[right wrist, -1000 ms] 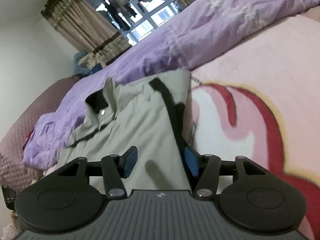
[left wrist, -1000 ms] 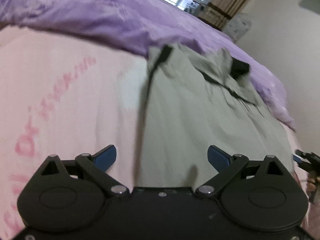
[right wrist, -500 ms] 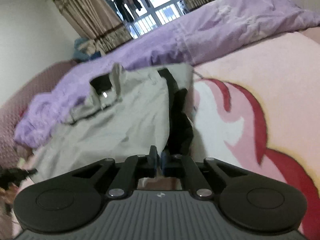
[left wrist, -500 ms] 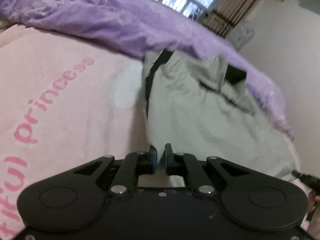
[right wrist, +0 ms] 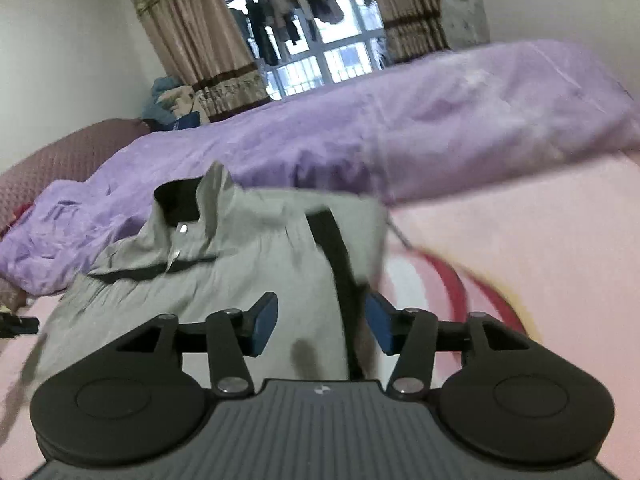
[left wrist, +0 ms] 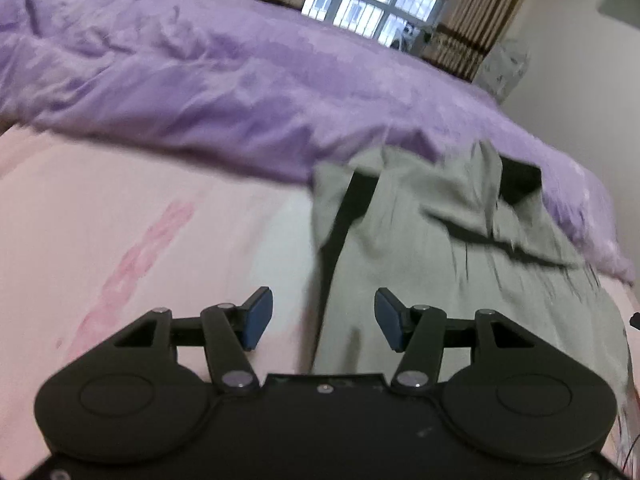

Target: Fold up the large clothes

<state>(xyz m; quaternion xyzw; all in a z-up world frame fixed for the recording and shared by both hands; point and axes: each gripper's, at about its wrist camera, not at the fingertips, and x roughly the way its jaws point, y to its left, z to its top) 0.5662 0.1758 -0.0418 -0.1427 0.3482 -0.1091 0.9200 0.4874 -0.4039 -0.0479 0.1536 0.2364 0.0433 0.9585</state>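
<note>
A grey-green shirt [left wrist: 420, 264] with a black collar lining and a black stripe lies on the pink blanket [left wrist: 120, 240]. It also shows in the right wrist view [right wrist: 240, 280]. My left gripper [left wrist: 323, 320] is open over the shirt's near left edge and holds nothing. My right gripper [right wrist: 321, 322] is open over the shirt's near right edge, beside the black stripe, and holds nothing. The shirt's near hem is hidden behind both gripper bodies.
A crumpled purple duvet [left wrist: 200, 80] lies along the far side of the bed, right behind the shirt's collar. The pink blanket carries a red pattern [right wrist: 460, 292]. Beyond are a window with curtains [right wrist: 312, 40] and a dark red headboard [right wrist: 60, 160].
Both grippers closed on the shirt's near edge half a second ago. Now both are open again and raised slightly. The shirt lies on the blanket.
</note>
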